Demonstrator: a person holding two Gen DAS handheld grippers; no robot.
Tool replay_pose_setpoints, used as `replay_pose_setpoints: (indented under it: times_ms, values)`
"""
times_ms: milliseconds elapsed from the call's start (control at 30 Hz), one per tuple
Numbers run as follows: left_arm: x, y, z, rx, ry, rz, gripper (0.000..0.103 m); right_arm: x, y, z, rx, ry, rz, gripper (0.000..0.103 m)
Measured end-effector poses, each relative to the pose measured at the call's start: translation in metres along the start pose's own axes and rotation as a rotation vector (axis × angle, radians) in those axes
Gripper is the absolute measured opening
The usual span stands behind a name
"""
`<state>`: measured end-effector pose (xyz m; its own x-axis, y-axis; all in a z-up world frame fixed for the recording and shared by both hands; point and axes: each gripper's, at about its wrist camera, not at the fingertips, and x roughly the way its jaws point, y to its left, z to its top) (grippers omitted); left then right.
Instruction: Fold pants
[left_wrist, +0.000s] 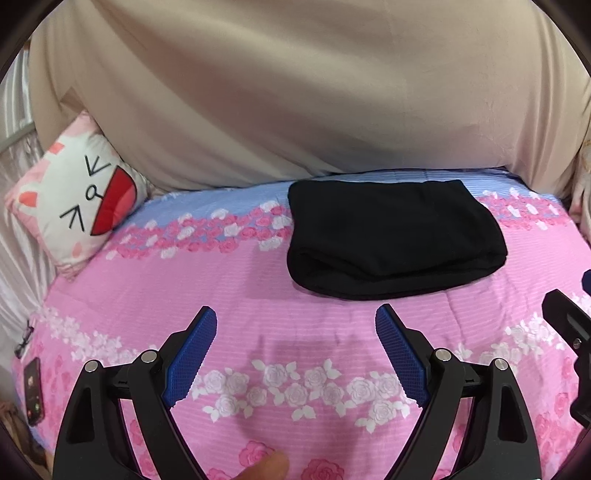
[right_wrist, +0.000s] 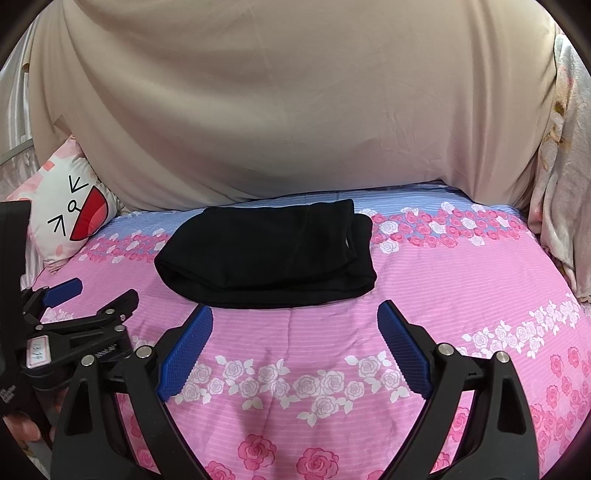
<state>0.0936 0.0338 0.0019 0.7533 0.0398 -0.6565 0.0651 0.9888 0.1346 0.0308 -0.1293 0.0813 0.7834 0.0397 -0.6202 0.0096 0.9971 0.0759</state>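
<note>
The black pants (left_wrist: 391, 236) lie folded in a soft, limp bundle near the bed's (left_wrist: 258, 317) far edge, likely light and best pinched at a thick folded edge, while the left gripper (left_wrist: 295, 354) and right gripper (right_wrist: 295, 350) hover with jaws wide and empty

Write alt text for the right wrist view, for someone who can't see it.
Black pants, folded into a compact bundle, lie on a pink floral bedspread. The open, empty right claw hovers just short of them. The left claw shows at the left edge, with a cat-face pillow and a beige draped sheet behind.
</note>
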Motion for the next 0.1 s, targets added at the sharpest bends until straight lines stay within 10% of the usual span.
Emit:
replay_pose_setpoints:
  times_ms: [100]
  values:
    - [-0.0001, 0.0026, -0.0032, -0.007, 0.009, -0.006, 0.085, 0.001, -0.001, -0.0024, 0.002, 0.008, -0.004, 0.089]
